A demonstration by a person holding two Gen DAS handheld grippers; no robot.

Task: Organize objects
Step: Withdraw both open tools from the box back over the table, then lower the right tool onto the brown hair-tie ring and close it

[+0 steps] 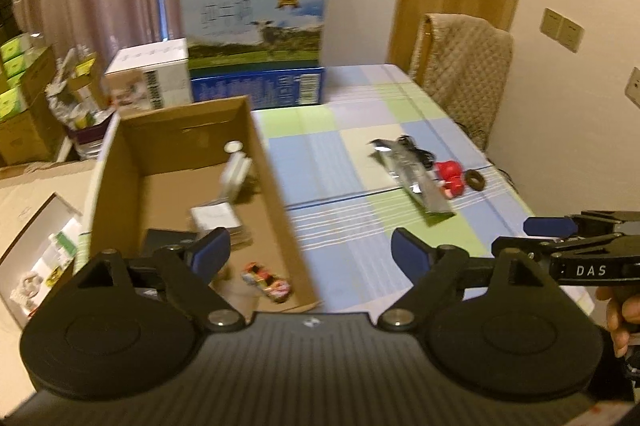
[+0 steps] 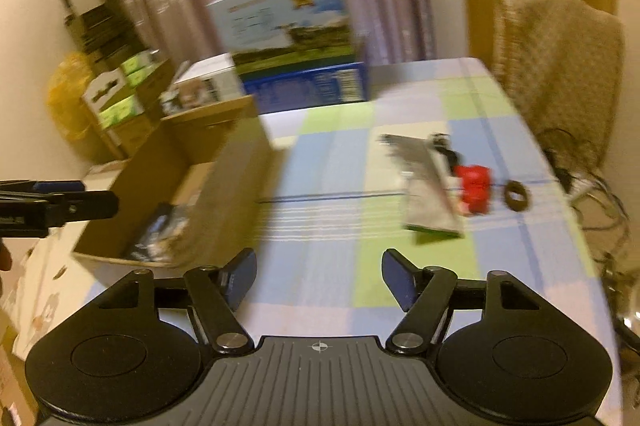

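Observation:
An open cardboard box stands on the table's left side; inside lie a white bottle, a white card, a dark packet and a snack wrapper. My left gripper is open and empty over the box's near right corner. On the right of the checked tablecloth lie a silver-green pouch, a red toy, a black cable and a dark ring. My right gripper is open and empty above the table's near edge; the pouch, red toy and ring lie ahead.
A blue milk carton case on a blue box and a white box stand at the table's far end. A padded chair is at the right. Cartons and clutter fill the left side. Cables hang off the right edge.

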